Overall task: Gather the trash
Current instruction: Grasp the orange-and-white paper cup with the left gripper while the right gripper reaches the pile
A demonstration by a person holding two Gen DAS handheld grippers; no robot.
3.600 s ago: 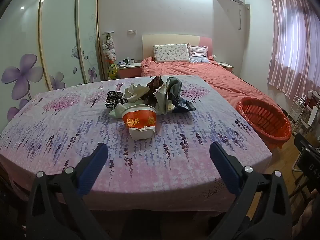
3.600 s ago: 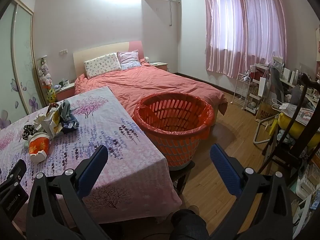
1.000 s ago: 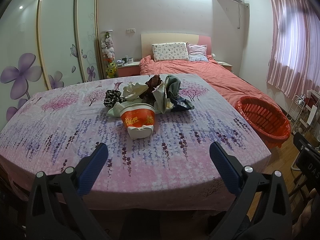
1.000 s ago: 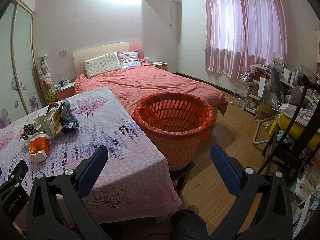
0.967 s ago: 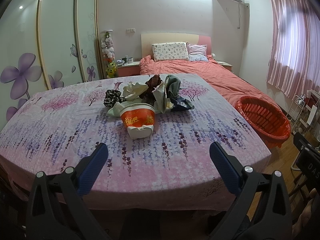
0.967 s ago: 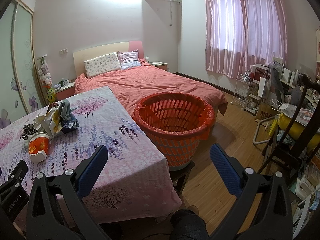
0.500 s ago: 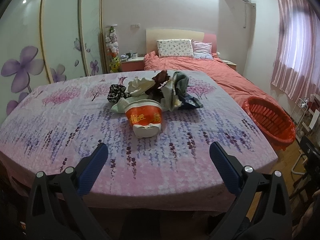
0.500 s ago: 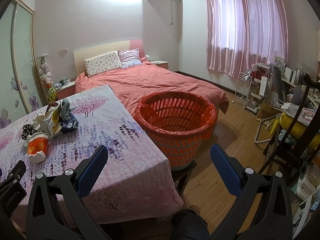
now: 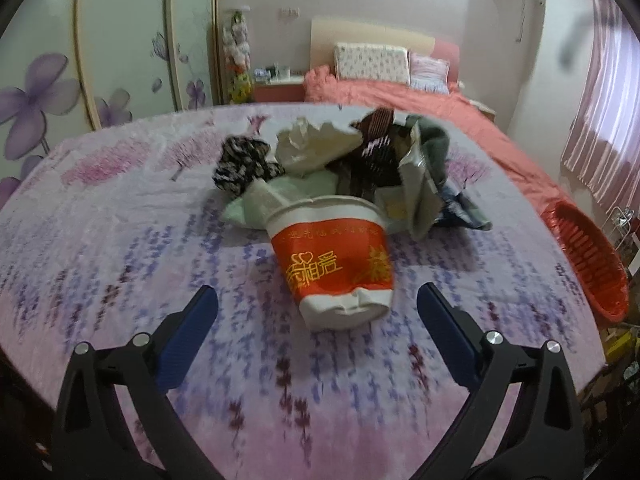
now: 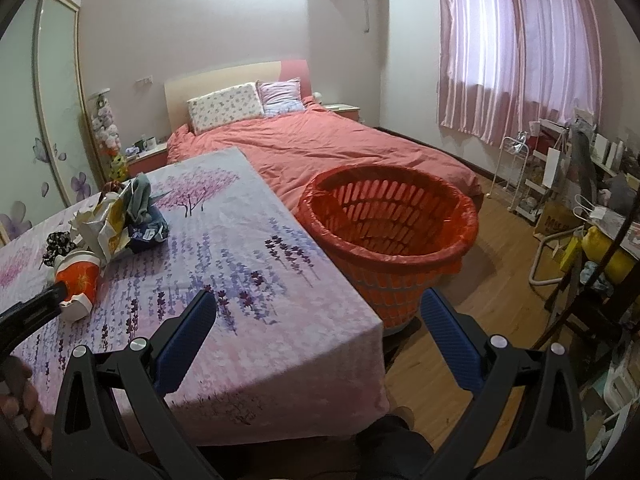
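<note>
paper cup (image 9: 334, 258): red w/ gold print, white rim & base
tablecloth (image 9: 120, 240): pale pink-lilac, purple lavender sprigs, pink trees
scrunchie (image 9: 242, 164): black & white mottled
laundry basket (image 10: 390, 236): orange-red, slotted walls
bedspread (image 10: 340, 148): coral pink
pillow (image 10: 226, 106): white, small floral print
curtains (image 10: 516, 48): pink, vertical stripes
wardrobe doors (image 9: 100, 40): pale green-white, purple flowers
gripper pads (image 9: 186, 340): blue, arms black
</note>
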